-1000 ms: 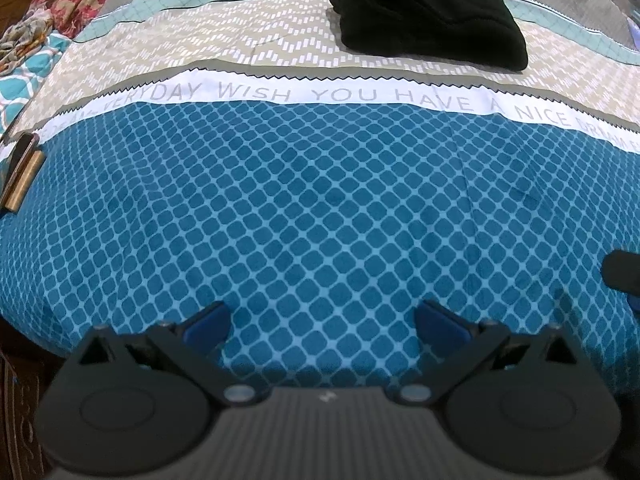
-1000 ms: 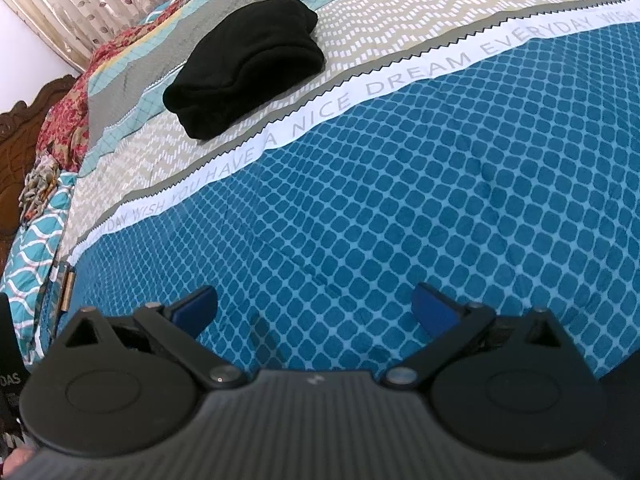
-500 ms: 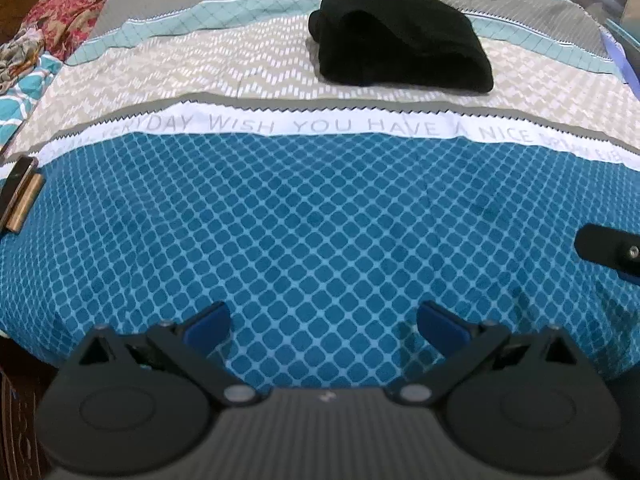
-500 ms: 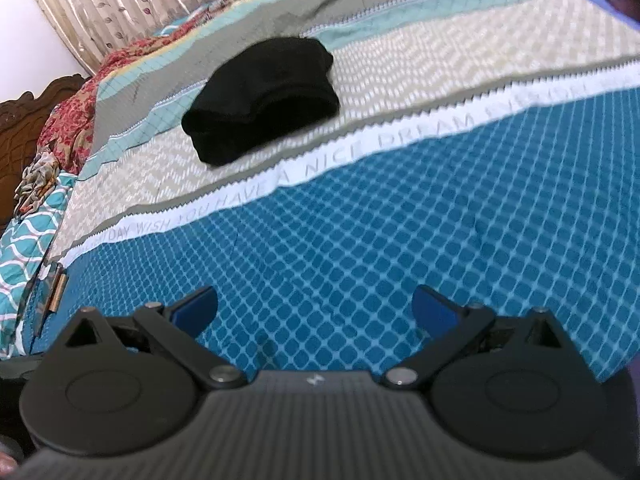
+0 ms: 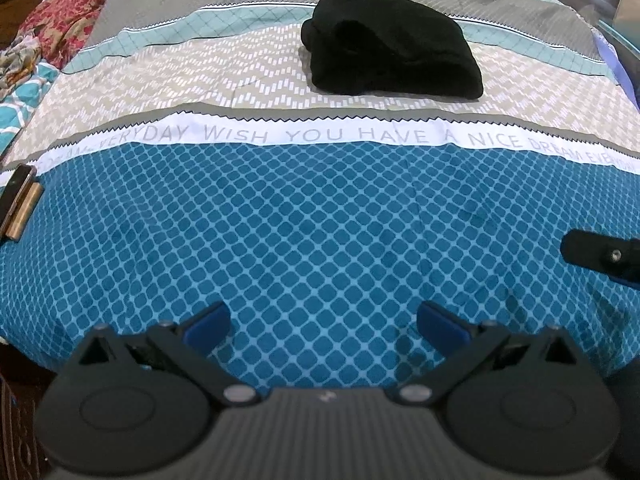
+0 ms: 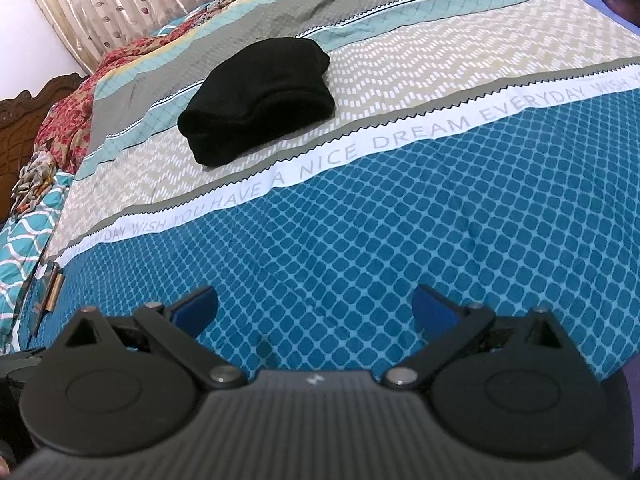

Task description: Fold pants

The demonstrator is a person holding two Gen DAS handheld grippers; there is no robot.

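Note:
The black pants (image 5: 390,46) lie folded in a compact stack on the beige zigzag band of the bedspread, far from both grippers; they also show in the right wrist view (image 6: 260,98). My left gripper (image 5: 322,322) is open and empty, low over the blue diamond-patterned part of the bed near its front edge. My right gripper (image 6: 314,308) is open and empty over the same blue part. Part of the right gripper (image 5: 604,258) shows at the right edge of the left wrist view.
A white text band (image 5: 320,134) crosses the bedspread between the blue part and the pants. A phone and a brass-coloured bar (image 5: 18,204) lie at the bed's left edge. Patterned cloth (image 6: 60,120) and a wooden headboard (image 6: 24,108) are at the far left.
Both grippers have drawn back and tilted up, so the folded pants sit farther away and lower in the views. Both stay open and empty.

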